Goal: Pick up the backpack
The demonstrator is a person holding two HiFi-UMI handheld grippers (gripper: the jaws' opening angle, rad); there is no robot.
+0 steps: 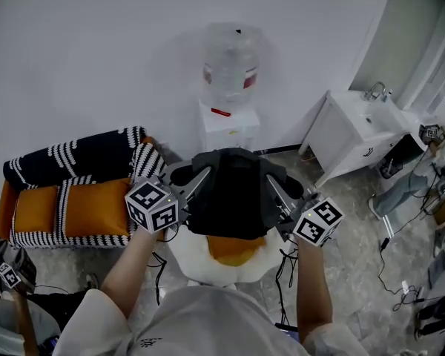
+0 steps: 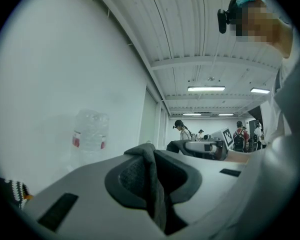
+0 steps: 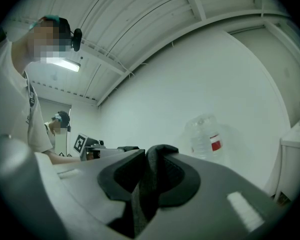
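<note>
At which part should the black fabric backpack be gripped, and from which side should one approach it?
Probably best: grip the black fabric backpack by its upper side folds, one from each side. The soft cloth bunches into thin ridges that fit between jaws, as the left gripper and right gripper show.

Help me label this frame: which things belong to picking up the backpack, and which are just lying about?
In the job: backpack, held up; left gripper and right gripper, jaws each shut on its fabric.
Lying about: water bottle, sofa, sink, white-and-orange cushion below the backpack.
</note>
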